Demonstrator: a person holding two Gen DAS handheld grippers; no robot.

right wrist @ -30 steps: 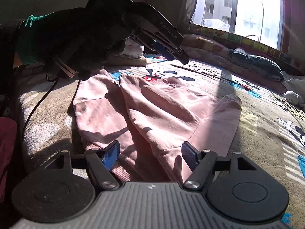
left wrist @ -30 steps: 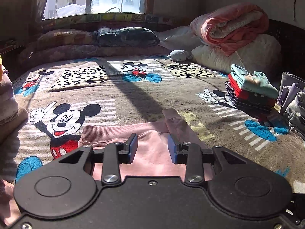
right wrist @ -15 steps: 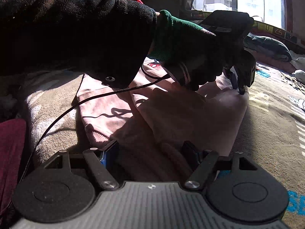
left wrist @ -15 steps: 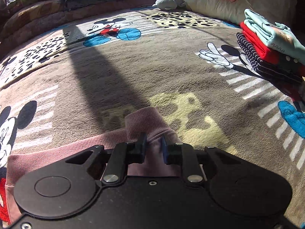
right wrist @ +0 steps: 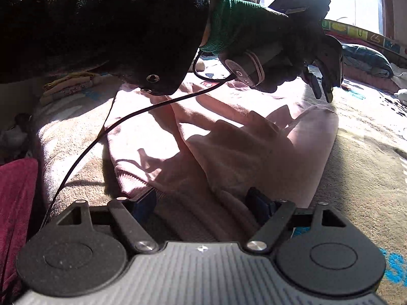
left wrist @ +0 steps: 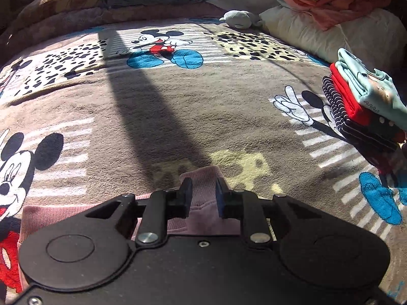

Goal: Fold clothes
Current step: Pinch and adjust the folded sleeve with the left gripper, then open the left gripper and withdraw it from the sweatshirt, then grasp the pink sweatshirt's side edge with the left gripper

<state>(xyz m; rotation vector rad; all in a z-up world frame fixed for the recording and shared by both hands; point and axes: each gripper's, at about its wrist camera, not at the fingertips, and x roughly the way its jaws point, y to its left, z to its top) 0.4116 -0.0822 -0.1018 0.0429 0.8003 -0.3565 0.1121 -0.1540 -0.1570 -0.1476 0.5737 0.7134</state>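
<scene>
Now, change: the left gripper (left wrist: pixel 203 190) has reopened to a narrow gap and lifted just above the cuff of the pink fleece sweatshirt (right wrist: pixel 229 137); sleeve laid across.
Right gripper (right wrist: pixel 202 203): wide open over the hem at the bed's near edge.
Around: folded clothes stack (left wrist: pixel 361 106) at the bed's right edge, nothing blocking.

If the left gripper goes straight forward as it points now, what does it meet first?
Probably the ribbed cuff of the pink sweatshirt, which lies between the open jaws of the left gripper; beyond it, only the cartoon-print blanket. Depth is uncertain.
</scene>
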